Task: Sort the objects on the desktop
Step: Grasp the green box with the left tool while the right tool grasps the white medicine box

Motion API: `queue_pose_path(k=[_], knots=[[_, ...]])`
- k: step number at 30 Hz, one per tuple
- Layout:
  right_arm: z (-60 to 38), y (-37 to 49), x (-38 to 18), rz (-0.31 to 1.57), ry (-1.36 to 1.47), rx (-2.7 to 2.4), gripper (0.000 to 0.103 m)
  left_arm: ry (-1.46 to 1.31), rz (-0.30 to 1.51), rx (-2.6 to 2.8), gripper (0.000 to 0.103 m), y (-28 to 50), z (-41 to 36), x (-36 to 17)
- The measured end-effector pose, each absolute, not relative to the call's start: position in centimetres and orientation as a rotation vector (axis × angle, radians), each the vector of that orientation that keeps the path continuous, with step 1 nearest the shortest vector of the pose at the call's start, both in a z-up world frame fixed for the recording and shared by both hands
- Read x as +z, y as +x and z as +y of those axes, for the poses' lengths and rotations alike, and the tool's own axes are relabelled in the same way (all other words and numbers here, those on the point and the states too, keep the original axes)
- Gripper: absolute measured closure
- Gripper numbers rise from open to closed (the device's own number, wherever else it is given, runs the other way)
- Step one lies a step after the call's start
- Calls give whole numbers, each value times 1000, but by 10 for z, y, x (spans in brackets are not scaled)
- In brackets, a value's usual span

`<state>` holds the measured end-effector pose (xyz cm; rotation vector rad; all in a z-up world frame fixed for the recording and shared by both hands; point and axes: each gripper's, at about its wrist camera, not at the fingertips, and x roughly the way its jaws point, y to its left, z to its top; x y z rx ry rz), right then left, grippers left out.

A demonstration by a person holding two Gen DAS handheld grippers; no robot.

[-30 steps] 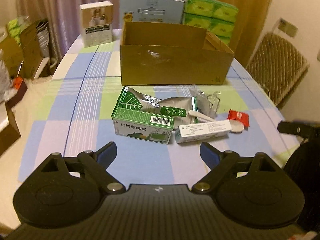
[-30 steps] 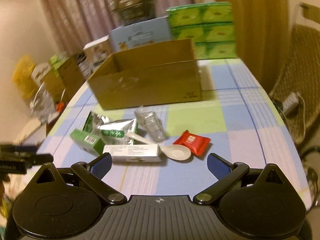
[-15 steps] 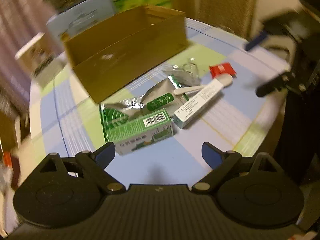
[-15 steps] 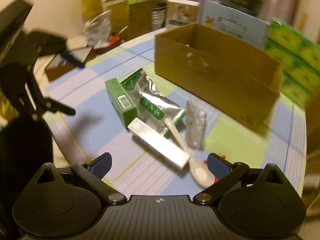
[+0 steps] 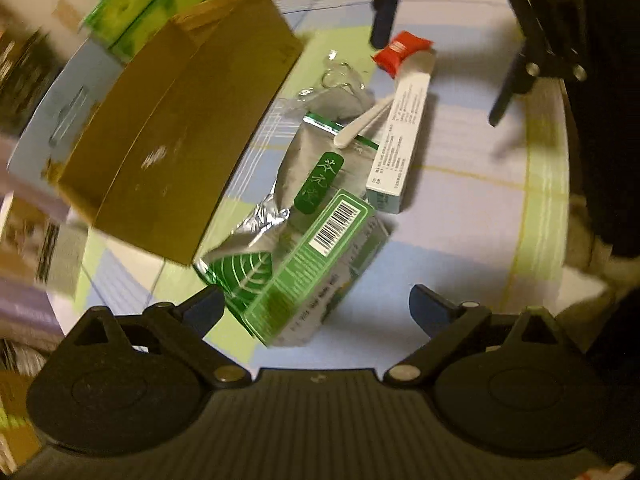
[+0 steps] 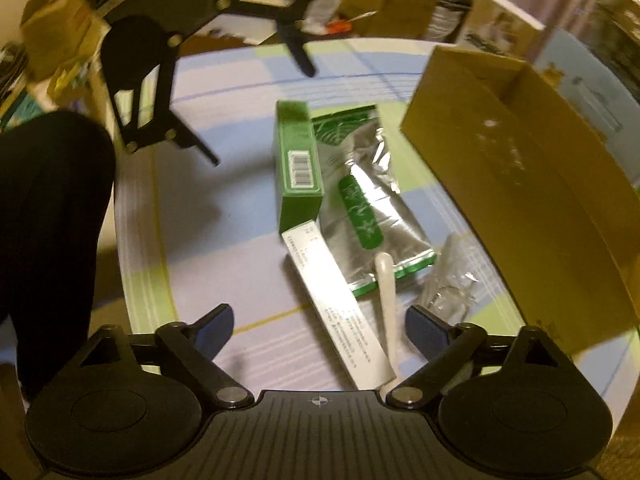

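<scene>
We look down along our left tongs [image 5: 316, 308] at the checked surface [image 5: 460, 208], and the whole view is tilted and smeared, worst at the edges. These tongs grasp nothing; their jaws are widening, with the near end of the green box [image 5: 316, 264] lying between and just beyond the two blue tips. We cannot tell whether either tip touches it. Half under that box lies a silver pouch [image 5: 304, 168] with a green label, and a white spoon [image 5: 360, 124] rests across its far end. Beside the pouch runs a long white box [image 5: 400, 136]; a red packet [image 5: 400, 54] sits at its far end, partly covered by it. A crumpled clear wrapper [image 5: 340, 88] is hard to make out against the cloth. The open cardboard box [image 5: 180, 128] stands to the left of the pile; its inside is hidden from this view.

Our right tongs [image 6: 316, 326] are also released, with jaws narrowing around the white box [image 6: 340, 316] and the spoon [image 6: 387, 292], which pass between the tips; the spoon's bowl is cut off under the tongs' body. The green box [image 6: 298, 168], pouch [image 6: 368, 200] and wrapper [image 6: 452, 280] lie beyond, with the cardboard box [image 6: 520, 184] on the right. At top left the other tongs show only as a dark blurred frame.
</scene>
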<state>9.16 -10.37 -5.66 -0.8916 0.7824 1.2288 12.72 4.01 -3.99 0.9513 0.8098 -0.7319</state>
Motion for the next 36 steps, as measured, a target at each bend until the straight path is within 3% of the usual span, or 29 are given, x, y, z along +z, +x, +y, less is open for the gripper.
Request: queue_pose_path(k=[5,8,15,20,25,28,30,36], knots=[[-94,98,-71,794,-953,1248,20,980,867,-801,12,147,39,-55],[-91,105,-77,800,-963,1248,21,997,920,-829,22,157,38,-63],[-81,117,-90,826,-992,1258,38,1007,925,-869,23,172,37,-71],[-77,120,-98,844,-996,1266,43,993,971,-878,36,182,36,-76],[-75,126,-102,919,-952,1207,59,952,1022,-880,55,185,37,-74],[-77,128,-100,973,-882,1188,72,917,1061,-879,60,181,37,-72],[-79,126,-98,1010,-844,1174,77,884,1089,-880,61,177,37,-71],[-84,117,-98,1062,-782,1121,78,768,1125,-871,62,164,34,-66]])
